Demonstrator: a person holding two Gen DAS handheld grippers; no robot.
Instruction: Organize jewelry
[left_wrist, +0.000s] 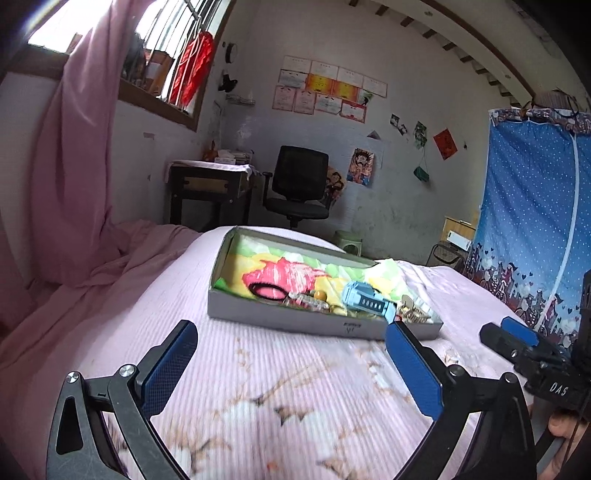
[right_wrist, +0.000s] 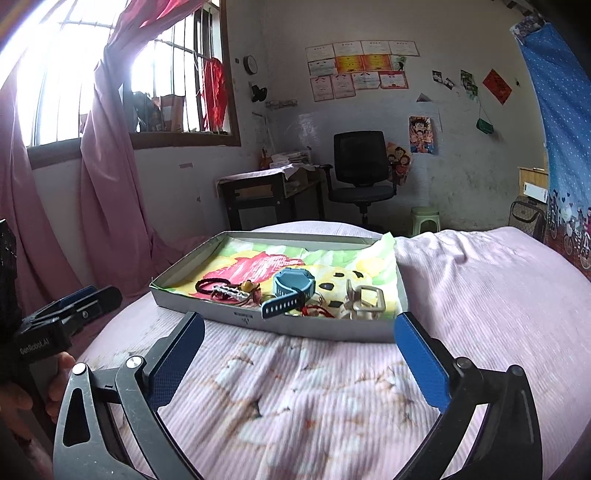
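Note:
A shallow grey cardboard box lined with a colourful cloth sits on the pink bed. It also shows in the left wrist view. Inside lie a blue watch, a black hair tie, a beaded bracelet, a yellow bead, red cord and a pale hair claw. The watch and hair tie show in the left wrist view too. My left gripper is open and empty before the box. My right gripper is open and empty before the box.
The pink floral bedspread covers the bed. Pink curtains hang left. A desk, a black office chair and a green stool stand behind. A blue wardrobe cover is on the right.

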